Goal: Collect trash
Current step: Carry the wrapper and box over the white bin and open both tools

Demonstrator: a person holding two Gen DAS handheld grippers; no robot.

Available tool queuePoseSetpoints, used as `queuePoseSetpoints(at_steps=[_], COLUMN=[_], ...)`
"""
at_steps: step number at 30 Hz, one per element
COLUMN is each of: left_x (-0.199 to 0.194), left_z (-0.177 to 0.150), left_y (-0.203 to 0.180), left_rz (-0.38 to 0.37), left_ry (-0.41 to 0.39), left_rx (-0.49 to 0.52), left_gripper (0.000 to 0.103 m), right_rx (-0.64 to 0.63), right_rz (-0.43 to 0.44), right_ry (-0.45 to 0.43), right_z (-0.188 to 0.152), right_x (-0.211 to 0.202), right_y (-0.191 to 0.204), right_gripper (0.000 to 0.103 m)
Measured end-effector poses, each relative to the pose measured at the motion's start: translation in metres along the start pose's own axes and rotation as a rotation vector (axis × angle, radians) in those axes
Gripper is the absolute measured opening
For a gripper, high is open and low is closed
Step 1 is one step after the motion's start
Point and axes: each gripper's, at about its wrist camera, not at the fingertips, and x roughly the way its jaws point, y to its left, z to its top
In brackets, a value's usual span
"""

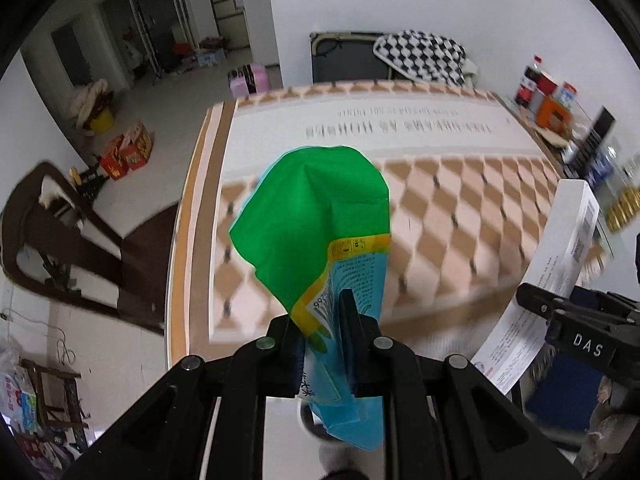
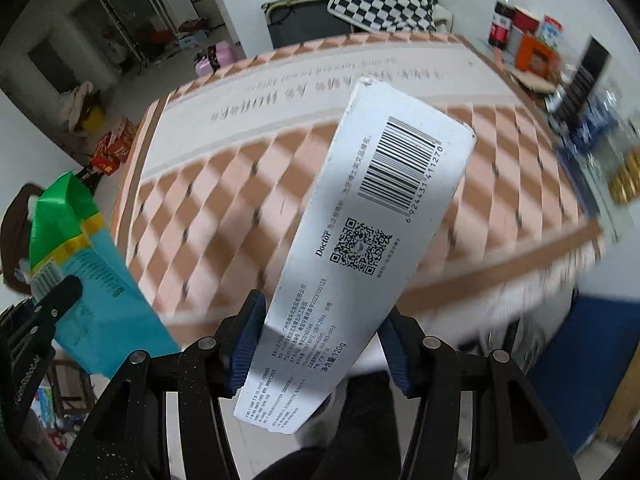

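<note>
My left gripper point(image 1: 326, 328) is shut on a green and blue snack bag point(image 1: 316, 220) and holds it up above the near edge of the table point(image 1: 460, 216). The bag also shows at the left of the right wrist view point(image 2: 84, 264). My right gripper point(image 2: 320, 332) is shut on a long white toothpaste box point(image 2: 360, 248) with a barcode and QR code, held tilted over the table's near edge. The box also shows at the right of the left wrist view point(image 1: 548, 272), with the right gripper point(image 1: 560, 312) clamped on it.
The table has a checkered peach and brown cloth point(image 2: 248, 184). Bottles, cartons and boxes point(image 2: 532, 40) stand at its far right. A dark wooden chair point(image 1: 60, 240) stands left of the table. A folding bed with a checkered blanket point(image 1: 420, 56) is behind it.
</note>
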Motion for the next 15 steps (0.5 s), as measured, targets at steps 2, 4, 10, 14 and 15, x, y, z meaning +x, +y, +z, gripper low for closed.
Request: queuePoseSetpoints(at_steps=[2, 4, 10, 14, 15], left_x=[0.0, 0.007, 0.057, 0.119, 0.139], left_z=[-0.027, -0.056, -0.135, -0.183, -0.193], left_y=[0.006, 0.012, 0.031, 0.041, 0.042], left_rz=[-0.021, -0.044, -0.068, -0.085, -0.091], left_ry=[0.045, 0.101, 0.281, 0.4, 0.426], left_rx=[-0.011, -0.027, -0.134, -0.229, -0.252], left_gripper=[0.012, 0.012, 0.013, 0.015, 0.015], right_rx=[0.002, 0.015, 0.077, 0.149, 0.18], right_rz=[-0.003, -0.001, -0.023, -0.047, -0.055], right_ry=[0.029, 0.068, 0.206, 0.269, 0.284], right_z=[-0.037, -0.075, -0.172, -0.214, -0.227], right_x=[-0.004, -0.002, 0.046, 0.101, 0.123], right_y=[0.006, 0.008, -0.003, -0.019, -0.026], right_gripper=[0.057, 0.057, 0.057, 0.057, 0.057])
